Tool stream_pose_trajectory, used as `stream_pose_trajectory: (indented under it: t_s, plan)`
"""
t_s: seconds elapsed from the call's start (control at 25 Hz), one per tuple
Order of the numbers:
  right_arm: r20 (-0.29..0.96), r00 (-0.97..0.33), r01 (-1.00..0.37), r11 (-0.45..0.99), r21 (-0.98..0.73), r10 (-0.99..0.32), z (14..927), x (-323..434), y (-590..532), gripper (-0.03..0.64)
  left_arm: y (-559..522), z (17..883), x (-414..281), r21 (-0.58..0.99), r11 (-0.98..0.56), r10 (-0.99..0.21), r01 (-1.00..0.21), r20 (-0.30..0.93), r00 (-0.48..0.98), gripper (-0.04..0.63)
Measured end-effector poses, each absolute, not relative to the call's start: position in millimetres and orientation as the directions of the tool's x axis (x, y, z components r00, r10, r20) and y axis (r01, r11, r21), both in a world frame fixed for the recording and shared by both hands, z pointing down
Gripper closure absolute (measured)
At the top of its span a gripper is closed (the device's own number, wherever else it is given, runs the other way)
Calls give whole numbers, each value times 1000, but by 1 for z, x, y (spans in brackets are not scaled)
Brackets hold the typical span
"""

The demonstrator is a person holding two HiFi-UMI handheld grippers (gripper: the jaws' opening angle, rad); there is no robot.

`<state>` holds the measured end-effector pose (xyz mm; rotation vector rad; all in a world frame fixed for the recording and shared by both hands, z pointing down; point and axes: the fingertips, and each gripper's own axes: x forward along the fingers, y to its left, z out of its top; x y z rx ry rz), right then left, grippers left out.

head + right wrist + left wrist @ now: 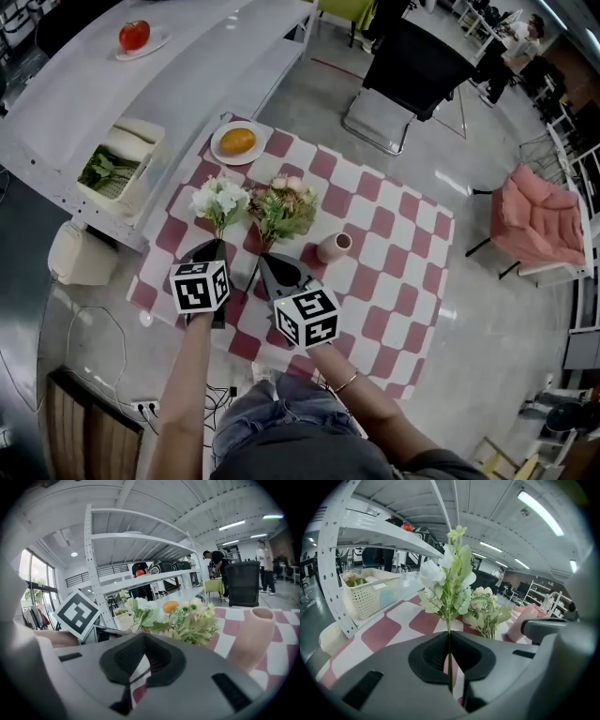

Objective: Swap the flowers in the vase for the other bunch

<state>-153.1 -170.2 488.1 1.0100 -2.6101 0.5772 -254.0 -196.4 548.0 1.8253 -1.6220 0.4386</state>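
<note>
My left gripper (214, 246) is shut on the thin stem of a white flower bunch (220, 200), which stands upright above the checked tablecloth (394, 244). In the left gripper view the stem runs between the closed jaws (449, 634), and the white flowers (447, 581) rise above them. Just to the right, my right gripper (265, 258) is shut on the stem of a pink-and-green bunch (283, 208). The two bunches almost touch. A pink vase (334, 247) stands upright on the cloth to the right of the right gripper, with no flowers in it. It also shows in the right gripper view (253, 637).
A plate with an orange (238, 142) sits at the cloth's far corner. A white basket of greens (117, 169) and a tomato on a plate (134, 36) are on the white shelving at left. A black chair (412, 70) and a pink chair (539, 220) stand beyond the table.
</note>
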Motion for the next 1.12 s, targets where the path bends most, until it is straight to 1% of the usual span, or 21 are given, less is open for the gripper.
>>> stream_pose_trajectory:
  t_s: [0.36, 0.6, 0.72, 0.8, 0.92, 1.12]
  plan:
    - [412, -716, -687, 675, -271, -563, 496, -152, -175, 606, -200, 560, -252, 235, -17, -738, -972, 653, 171, 560]
    - [403, -711, -692, 673, -260, -576, 491, -148, -173, 606, -198, 549, -253, 233, -22, -759, -972, 629, 168, 482]
    - [395, -703, -701, 668, -250, -591, 486, -143, -172, 606, -196, 531, -253, 174, -37, -785, -984, 604, 137, 446]
    - [388, -696, -709, 662, -243, -604, 481, -138, -171, 606, -194, 516, -246, 135, -68, -804, -988, 580, 135, 442]
    - [378, -682, -725, 648, -234, -627, 476, -129, -168, 606, -195, 498, -223, 120, -150, -813, -981, 550, 192, 442]
    - [377, -651, -755, 614, -231, -659, 475, -109, -164, 606, -202, 495, -181, 114, -262, -784, -958, 555, 280, 442]
